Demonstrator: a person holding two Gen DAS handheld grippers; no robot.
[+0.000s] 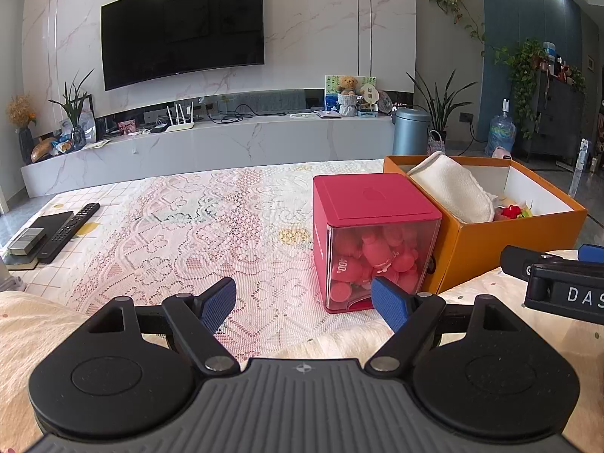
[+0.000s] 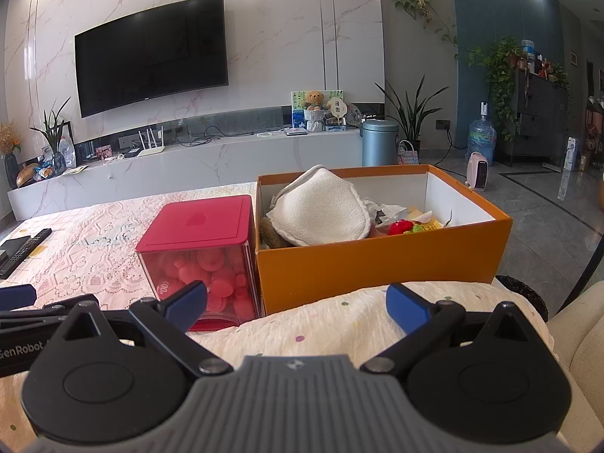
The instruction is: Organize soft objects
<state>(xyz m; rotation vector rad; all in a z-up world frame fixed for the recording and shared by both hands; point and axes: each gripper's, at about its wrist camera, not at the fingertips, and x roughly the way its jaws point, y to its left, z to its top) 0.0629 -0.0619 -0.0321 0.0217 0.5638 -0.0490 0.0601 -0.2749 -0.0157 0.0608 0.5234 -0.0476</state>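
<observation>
Left wrist view. Left gripper [image 1: 304, 302] at bottom centre, jaws spread wide, nothing between them. Beneath it a cream dotted cloth [image 1: 30, 324] runs along the lower edge, lying on the lace-covered table [image 1: 170, 234]. Right of centre: red cube box [image 1: 372, 241], lid on, clear front showing pink soft pieces inside. Orange box [image 1: 490, 249] just beside it to the right, open, with a folded white cloth [image 1: 453, 192] leaning on its near-left wall. Part of the right gripper enters at the right edge. Remote [image 1: 70, 232] at far left, well apart.

Right wrist view. Right gripper [image 2: 296, 302] at bottom centre, also wide open and empty, hovering over the cream dotted cloth [image 2: 339, 324], which laps against the orange box's [image 2: 377, 264] front wall. This view looks down into the box: white cloth [image 2: 324, 207] piled at the left, a red knitted item [image 2: 401, 227] and papers mid-right, and a brown thing tucked under the cloth, none of which show clearly from the left side. Red cube box [image 2: 200, 249] touches or nearly touches the orange box; cannot tell which.

Judgement: the step looks like gathering the dotted cloth. Pinch a raised fold at each side, lift evenly, and clear the front wall before lowering into the free right half.
</observation>
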